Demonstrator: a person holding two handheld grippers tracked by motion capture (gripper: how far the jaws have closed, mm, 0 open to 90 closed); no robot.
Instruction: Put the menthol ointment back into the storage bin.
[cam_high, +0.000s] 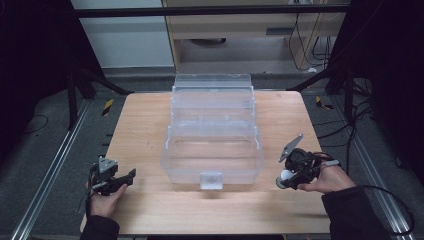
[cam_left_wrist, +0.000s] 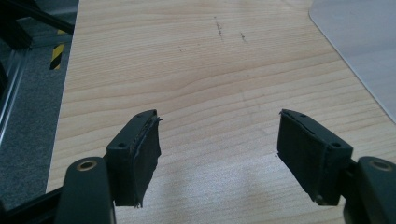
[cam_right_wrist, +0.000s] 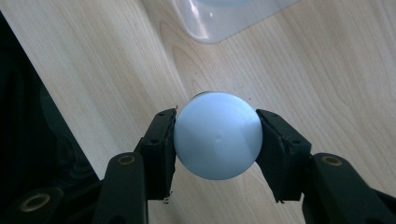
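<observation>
A: Right gripper view has the white ball (cam_right_wrist: 217, 135) pinched between both jaws of the right gripper (cam_right_wrist: 217, 140), pads touching it on either side, wood table (cam_right_wrist: 327, 74) under it.

B: And in the high view?

A: Ball (cam_high: 285, 175) sits low by the table's right side, just beside the clear tiered box (cam_high: 212, 130), near its front right corner. Left gripper (cam_left_wrist: 217, 149) has jaws spread wide, nothing in them, parked over bare wood by the front left.

B: Plan?

A: I'd guess the ball goes into the box, prob the front bottom tray, tho the clear walls make the compartments hard to read from here. I'll lift it above the rim first, keep the squeeze steady bc it's round & slick, come in over the tray, go low, then release. Left stays clear unless the box slides
</observation>
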